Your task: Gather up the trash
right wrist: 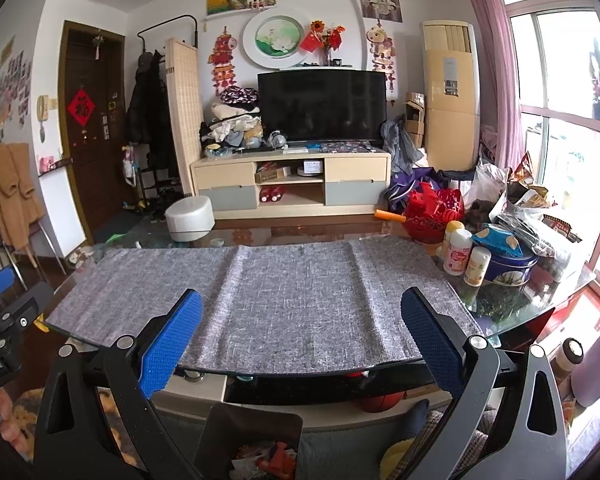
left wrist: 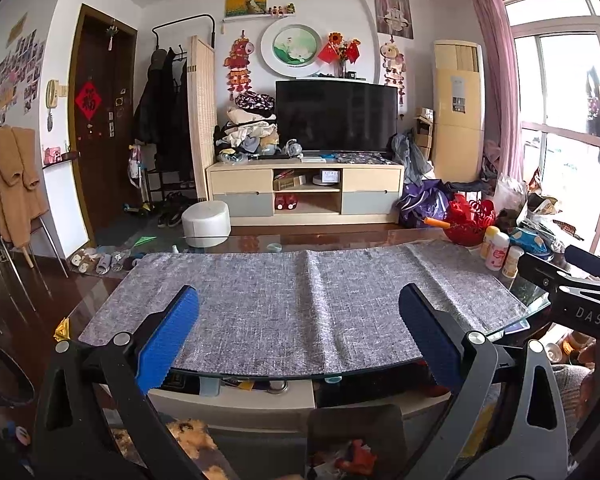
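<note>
Trash bin [right wrist: 256, 440]: dark open container on the floor below the tabletop's near edge, seen from above in both views; it holds mixed scraps, red-orange and paper-coloured, too jumbled to name. Its lower part is cut off by the frame.

Yellow wrapper scrap [left wrist: 62, 330]: crumpled, at the tabletop's near left corner, just off the mat's edge.

Left gripper [left wrist: 298, 334]: blue-padded jaws spread wide, nothing between them, held over the near edge.

Right gripper [right wrist: 300, 336]: the same, jaws apart and empty, over the near edge.

Grey woven mat [right wrist: 260, 296]: covers most of the glass tabletop [left wrist: 260, 238] from left edge to near the right end; its surface is bare, leaving open room across the middle.

Right end of tabletop, crowded: red plastic basket [right wrist: 432, 212], three small white bottles [right wrist: 458, 256], blue round tin [right wrist: 508, 270], crinkled bags [right wrist: 528, 200] piled toward the window; contents hard to make out.

Far edge: small pale items, unclear.

Beyond the table: white round stool [right wrist: 190, 216], television [right wrist: 322, 104] on a low cabinet [right wrist: 292, 180], heaped clothes [right wrist: 232, 124].

Under the tabletop: a basketball [right wrist: 380, 400], partly hidden.
</note>
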Demonstrator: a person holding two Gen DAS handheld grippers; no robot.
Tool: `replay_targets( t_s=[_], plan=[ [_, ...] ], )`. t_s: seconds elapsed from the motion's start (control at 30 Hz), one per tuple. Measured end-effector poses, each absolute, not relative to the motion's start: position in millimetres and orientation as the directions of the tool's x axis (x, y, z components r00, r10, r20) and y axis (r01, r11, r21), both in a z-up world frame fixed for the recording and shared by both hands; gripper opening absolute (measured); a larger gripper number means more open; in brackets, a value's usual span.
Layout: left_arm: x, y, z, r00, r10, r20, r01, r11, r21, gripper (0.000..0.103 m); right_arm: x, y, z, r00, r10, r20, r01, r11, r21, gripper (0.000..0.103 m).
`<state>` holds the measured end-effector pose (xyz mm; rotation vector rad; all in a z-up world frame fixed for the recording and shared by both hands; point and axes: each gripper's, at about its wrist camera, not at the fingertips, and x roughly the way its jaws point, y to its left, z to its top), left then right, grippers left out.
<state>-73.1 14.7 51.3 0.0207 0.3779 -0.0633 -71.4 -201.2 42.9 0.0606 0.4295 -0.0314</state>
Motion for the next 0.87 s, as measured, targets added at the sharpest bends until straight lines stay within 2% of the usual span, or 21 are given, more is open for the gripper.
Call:
replay_targets(
  t_s=[0.3, 0.63, 0.87],
  plan=[
    [-74.5, 11.1, 48.0, 0.922, -0.1, -0.375, 0.107, 0.994, -0.002, 0.095, -71.5, -201.2, 42.7, 0.908, -0.017, -0.418, 0.043, 0.998, 0.053, 0.1],
    [-71.0, 8.8, 42.5, 0.918, -0.074, -0.389, 0.086, 0.996, 0.014, 0.095, -71.1, -205.5, 39.9, 0.906, -0.018, -0.423, 0.047, 0.997, 0.059, 0.1],
    [-67.4, 13.4, 42.0, 0.911, -0.088, -0.402, 0.088, 0.996, -0.021, 0.095, -70.5, -205.3, 37.9, 0.904, -0.016, -0.428, 0.045, 0.997, 0.059, 0.1]
  ],
)
